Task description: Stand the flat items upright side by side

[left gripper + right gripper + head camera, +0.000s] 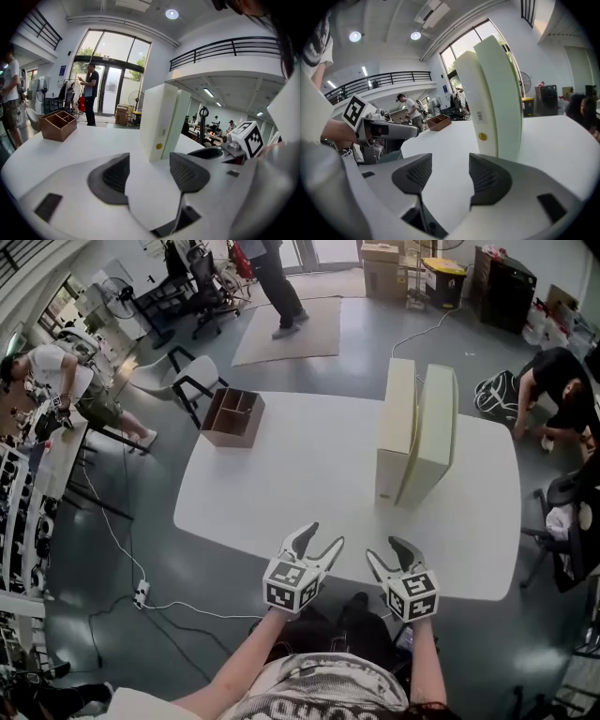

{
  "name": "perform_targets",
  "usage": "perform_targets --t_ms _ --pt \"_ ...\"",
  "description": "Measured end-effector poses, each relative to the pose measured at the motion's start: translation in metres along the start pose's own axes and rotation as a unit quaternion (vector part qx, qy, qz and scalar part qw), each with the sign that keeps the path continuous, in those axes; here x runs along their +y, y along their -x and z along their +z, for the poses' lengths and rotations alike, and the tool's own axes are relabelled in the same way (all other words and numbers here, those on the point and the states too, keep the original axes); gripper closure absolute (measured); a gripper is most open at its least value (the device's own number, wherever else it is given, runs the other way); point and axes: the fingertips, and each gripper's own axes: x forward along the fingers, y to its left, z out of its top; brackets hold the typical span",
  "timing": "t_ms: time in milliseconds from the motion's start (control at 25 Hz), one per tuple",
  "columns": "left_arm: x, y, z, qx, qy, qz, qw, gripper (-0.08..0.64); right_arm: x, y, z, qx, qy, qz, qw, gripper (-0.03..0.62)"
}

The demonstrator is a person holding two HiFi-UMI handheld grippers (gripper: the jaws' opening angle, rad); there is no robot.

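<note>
Two flat cream items stand upright side by side on the white table (pixel 281 484), the left one (pixel 395 432) touching or nearly touching the pale green-tinted right one (pixel 429 439). Both also show in the left gripper view, cream item (pixel 158 121) and greenish item (pixel 179 123), and in the right gripper view, cream item (pixel 472 101) and greenish item (pixel 500 96). My left gripper (pixel 316 547) hovers over the table's near edge, open and empty. My right gripper (pixel 391 557) hangs beside it, open and empty. Both are well short of the items.
A brown wooden compartment box (pixel 232 416) sits at the table's far left corner. A white chair (pixel 192 381) stands behind it. People are about the room: one crouching at the right (pixel 553 390), one walking at the back (pixel 277 287). A cable (pixel 122 549) runs over the floor at left.
</note>
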Motion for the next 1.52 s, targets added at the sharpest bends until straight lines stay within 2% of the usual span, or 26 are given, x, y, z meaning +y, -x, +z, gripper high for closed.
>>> perform_targets --t_ms 240,480,560,760,1000,1160,1520 --pt "0.008 0.032 -0.013 -0.001 0.010 -0.004 0.9999 0.310 0.037 -0.002 0.002 -0.001 0.009 0.022 1.000 0.374" --pt "0.020 0.079 -0.033 -0.008 -0.011 -0.013 0.9998 0.406 0.088 -0.003 0.005 -0.011 0.024 0.039 0.999 0.419" --pt "0.022 0.096 -0.040 -0.014 -0.010 -0.017 0.9997 0.411 0.107 -0.001 0.005 -0.013 0.027 0.041 0.999 0.433" --pt "0.029 0.138 -0.051 -0.037 -0.006 -0.028 0.9989 0.462 0.151 0.001 0.001 -0.023 0.026 0.039 0.999 0.503" --pt "0.035 0.186 -0.076 -0.040 -0.019 -0.040 0.9982 0.503 0.195 0.006 -0.013 -0.028 0.033 0.029 0.999 0.598" --pt "0.033 0.206 -0.083 -0.039 -0.027 -0.057 0.9972 0.532 0.218 0.011 -0.014 -0.034 0.038 0.030 0.998 0.603" --pt "0.019 0.229 -0.085 -0.054 -0.023 -0.087 0.9945 0.546 0.248 0.024 -0.015 -0.050 0.049 0.035 0.997 0.595"
